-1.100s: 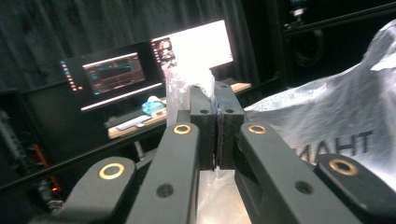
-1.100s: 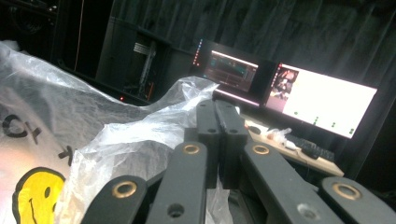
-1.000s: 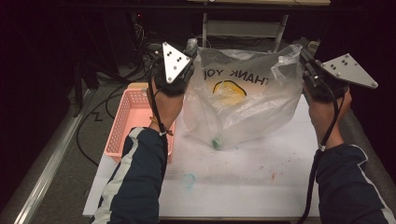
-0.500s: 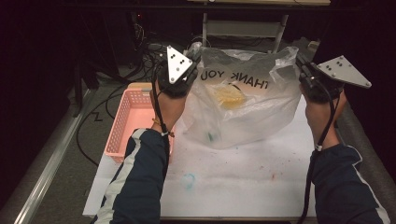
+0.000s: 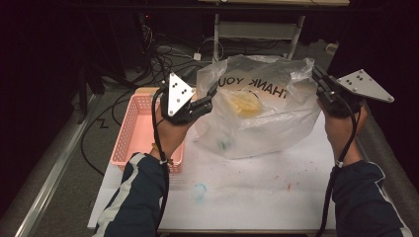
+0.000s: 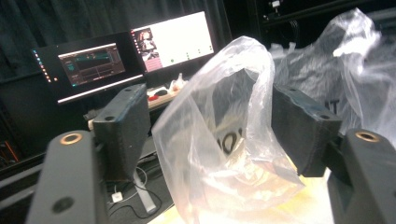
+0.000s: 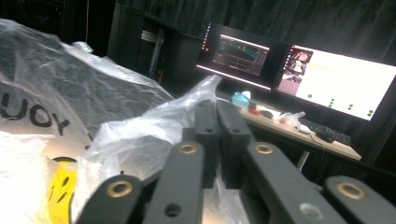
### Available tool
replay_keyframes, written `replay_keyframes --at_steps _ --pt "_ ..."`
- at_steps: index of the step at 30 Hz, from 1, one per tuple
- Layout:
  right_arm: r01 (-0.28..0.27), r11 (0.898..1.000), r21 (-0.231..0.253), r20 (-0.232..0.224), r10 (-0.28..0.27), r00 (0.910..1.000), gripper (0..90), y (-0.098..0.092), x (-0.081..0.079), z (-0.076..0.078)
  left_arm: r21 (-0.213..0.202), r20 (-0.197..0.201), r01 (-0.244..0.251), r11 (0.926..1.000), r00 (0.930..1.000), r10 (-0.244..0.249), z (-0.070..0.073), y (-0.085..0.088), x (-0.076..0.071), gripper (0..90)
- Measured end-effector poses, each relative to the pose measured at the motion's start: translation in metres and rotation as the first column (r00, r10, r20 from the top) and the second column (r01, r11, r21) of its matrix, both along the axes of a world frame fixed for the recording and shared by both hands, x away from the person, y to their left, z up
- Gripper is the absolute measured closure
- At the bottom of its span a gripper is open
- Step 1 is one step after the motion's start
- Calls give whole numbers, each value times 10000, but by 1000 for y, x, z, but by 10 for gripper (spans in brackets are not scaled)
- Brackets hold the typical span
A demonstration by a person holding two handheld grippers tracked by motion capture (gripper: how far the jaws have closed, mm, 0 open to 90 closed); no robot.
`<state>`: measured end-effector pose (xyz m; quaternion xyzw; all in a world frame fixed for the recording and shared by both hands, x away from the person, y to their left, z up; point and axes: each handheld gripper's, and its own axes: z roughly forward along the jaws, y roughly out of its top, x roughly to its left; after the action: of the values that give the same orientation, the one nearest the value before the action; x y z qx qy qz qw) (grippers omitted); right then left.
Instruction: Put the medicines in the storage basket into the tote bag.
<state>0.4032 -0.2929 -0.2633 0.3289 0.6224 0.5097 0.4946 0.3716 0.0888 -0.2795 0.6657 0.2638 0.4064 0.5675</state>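
With the plastic bag (image 5: 257, 116) resting near the table's (image 5: 257, 197) far edge, the left gripper (image 5: 210, 98), whose jaws have just been opening, stands wide around a loose handle, while the right gripper (image 5: 320, 81) pinches the other handle almost shut and should likewise release gently so the bag settles upright.

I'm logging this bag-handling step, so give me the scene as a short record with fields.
Main object: clear plastic bag printed THANK YOU, resting on the white table
Bag contents: something yellow and something small and greenish, unclear through the plastic
Left gripper: jaws have just been opening; the bag's handle loop stands loose between them
Right gripper: jaws nearly together, pinching the bag's other handle
Beside the table: pink plastic basket, at the left gripper's side
Background: two lit monitors
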Motion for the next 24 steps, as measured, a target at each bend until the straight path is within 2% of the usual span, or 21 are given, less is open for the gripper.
replay_keyframes --at_steps 3,6,9,13,16,20,22,24 --pt "90 9999 -47 25 -90 10000 791 -5 -2 2 209 7 91 9997 10000 -91 -6 2 -8 257" --pt "302 9995 58 143 -303 9994 636 -9 -6 4 345 -70 242 9991 9997 -239 -13 4 -15 257" --pt "275 9995 147 276 -279 9992 563 -12 -10 7 706 -231 288 9971 9994 -273 -21 2 -18 257" --pt "-162 9999 -55 211 163 9996 485 -9 -20 13 936 -201 222 9954 9996 -204 -28 1 -21 259" --pt "-582 9982 -150 202 585 9981 444 -6 -30 15 850 -299 240 9961 9993 -215 -29 3 -20 258" --pt "-944 9954 -131 339 948 9949 399 -2 -43 20 769 -116 241 9967 9997 -233 -22 5 -21 257" --pt "-1156 9933 -92 241 1158 9930 377 -1 -47 23 695 31 272 9972 9996 -275 -12 6 -22 256" --pt "-1081 9938 -275 266 1088 9937 361 0 -50 27 569 160 317 9979 9993 -326 -2 7 -25 256"
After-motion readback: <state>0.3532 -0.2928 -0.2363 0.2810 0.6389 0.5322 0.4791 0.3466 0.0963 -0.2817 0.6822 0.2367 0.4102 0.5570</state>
